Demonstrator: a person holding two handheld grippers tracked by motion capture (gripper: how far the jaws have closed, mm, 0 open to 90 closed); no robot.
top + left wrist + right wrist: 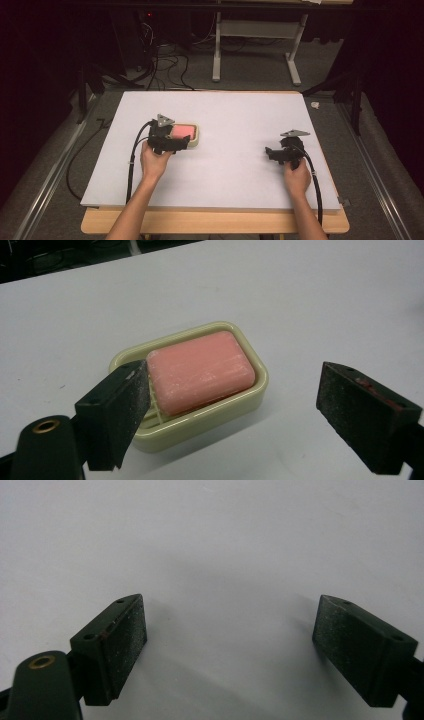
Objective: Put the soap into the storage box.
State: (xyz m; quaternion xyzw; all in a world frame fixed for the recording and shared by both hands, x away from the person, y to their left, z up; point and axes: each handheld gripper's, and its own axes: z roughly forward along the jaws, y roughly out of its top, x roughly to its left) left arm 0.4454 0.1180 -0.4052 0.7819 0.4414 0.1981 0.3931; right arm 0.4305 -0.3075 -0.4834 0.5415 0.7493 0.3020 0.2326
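Observation:
A pink bar of soap (200, 371) lies in a cream soap dish (250, 400) on the white table top. In the high view the soap (181, 131) and its dish (196, 140) sit left of the middle. My left gripper (172, 143) is at the dish's near side. Its jaws (235, 390) stand apart: the left one overlaps the dish's near-left corner, the right one is off to the side, and neither presses on anything. My right gripper (272, 152) rests at the right of the table, open (230, 625) over bare white surface.
The white board (235, 115) lies on a wooden table whose front edge (215, 222) shows below it. Behind the table are floor cables (165, 65) and the legs of a metal frame (216, 55). A small pale object (315, 105) lies off the board's far right corner.

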